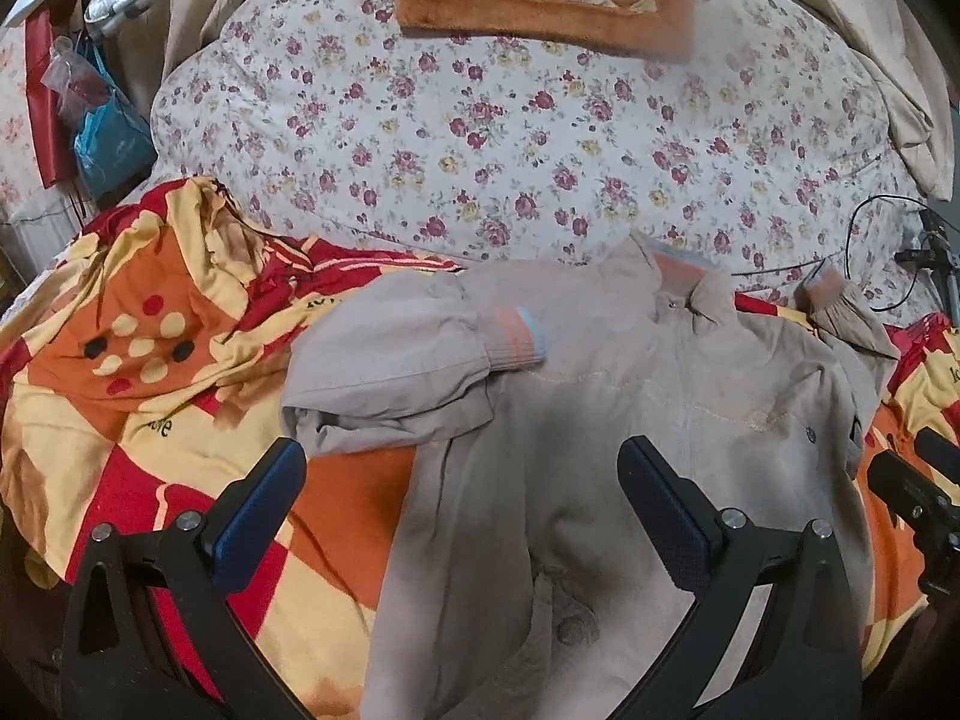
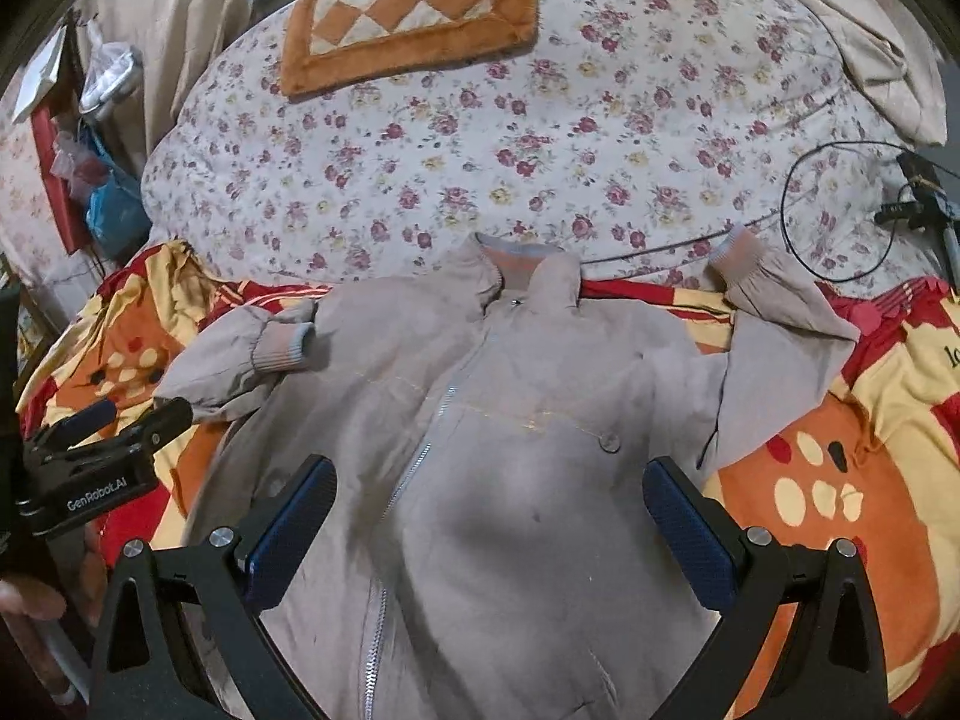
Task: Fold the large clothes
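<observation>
Jacket (image 2: 528, 420) lies face up on the red/orange blanket (image 2: 840, 510) on the bed, collar (image 2: 522, 264) pointing to the floral duvet (image 2: 480, 150), zip (image 2: 420, 450) closed down the middle. Left sleeve (image 2: 252, 354) already crossed in over the chest, cuff (image 1: 516, 342) resting on the body; right sleeve (image 2: 774, 324) out to the side w/ cuff up near the duvet edge, so prob the next bit to fold in. Left gripper (image 1: 462, 522) wide open, nothing in it, hovering over the lower left side of the jacket. Right gripper (image 2: 489, 522) also wide open & empty, centred over the lower front, straddling the zip area. Both sit low and near the hem end, likely bc that gives clear reach to either the right sleeve or the hem. Checked cushion (image 2: 414, 6) and black cable (image 2: 840, 210) sit well apart from the garment, cable closest to the right cuff; could snag if the sleeve gets dragged that way. Fabric looks thick-ish, should hold a crease ok.
</observation>
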The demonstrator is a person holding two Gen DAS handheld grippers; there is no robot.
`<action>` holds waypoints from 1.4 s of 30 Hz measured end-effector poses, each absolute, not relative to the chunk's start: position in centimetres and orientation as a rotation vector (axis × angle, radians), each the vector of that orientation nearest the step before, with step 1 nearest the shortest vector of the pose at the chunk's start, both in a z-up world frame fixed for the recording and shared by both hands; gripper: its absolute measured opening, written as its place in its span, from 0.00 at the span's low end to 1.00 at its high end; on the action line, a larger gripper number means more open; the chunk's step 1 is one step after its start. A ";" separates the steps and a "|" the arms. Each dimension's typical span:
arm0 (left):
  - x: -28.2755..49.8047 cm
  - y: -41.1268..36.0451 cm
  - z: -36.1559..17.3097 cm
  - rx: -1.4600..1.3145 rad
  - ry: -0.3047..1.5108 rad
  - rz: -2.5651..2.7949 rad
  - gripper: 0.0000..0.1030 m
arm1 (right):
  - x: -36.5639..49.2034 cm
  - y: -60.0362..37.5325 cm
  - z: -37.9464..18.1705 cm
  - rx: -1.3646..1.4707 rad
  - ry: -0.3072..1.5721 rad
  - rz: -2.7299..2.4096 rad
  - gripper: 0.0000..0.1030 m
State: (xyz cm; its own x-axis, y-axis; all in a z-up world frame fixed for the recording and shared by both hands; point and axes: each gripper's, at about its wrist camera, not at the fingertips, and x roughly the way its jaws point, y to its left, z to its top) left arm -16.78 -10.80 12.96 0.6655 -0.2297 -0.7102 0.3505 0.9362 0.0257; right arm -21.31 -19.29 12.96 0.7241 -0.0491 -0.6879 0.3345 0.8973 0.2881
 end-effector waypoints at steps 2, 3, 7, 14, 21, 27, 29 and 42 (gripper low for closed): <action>-16.8 -11.0 13.0 0.169 0.775 -0.333 1.00 | -21.2 -19.5 12.8 0.422 0.735 -0.222 0.99; -16.7 -11.0 13.0 0.167 0.777 -0.336 1.00 | -21.0 -19.6 12.7 0.427 0.740 -0.220 0.99; -16.5 -11.3 12.8 0.167 0.786 -0.337 1.00 | -20.6 -19.5 12.2 0.430 0.755 -0.217 0.99; -16.4 -11.6 12.6 0.173 0.788 -0.335 1.00 | -20.4 -19.7 11.9 0.440 0.762 -0.230 0.99; -16.3 -12.1 12.0 0.185 0.797 -0.342 1.00 | -20.1 -20.0 11.5 0.444 0.772 -0.241 0.99; -16.4 -12.6 11.6 0.188 0.802 -0.346 1.00 | -19.8 -20.3 11.1 0.452 0.783 -0.261 0.99; -16.4 -12.7 11.4 0.187 0.806 -0.347 1.00 | -19.7 -20.4 10.9 0.454 0.787 -0.265 0.99; -15.8 -12.5 10.8 0.182 0.823 -0.335 1.00 | -18.8 -19.9 10.4 0.453 0.813 -0.262 0.99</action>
State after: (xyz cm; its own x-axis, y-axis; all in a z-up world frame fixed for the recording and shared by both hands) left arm -15.84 -12.54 10.80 0.6313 -0.2210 -0.7434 0.3611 0.9321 0.0295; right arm -18.83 -19.95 10.39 0.6624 -0.0527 -0.7473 0.3932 0.8735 0.2869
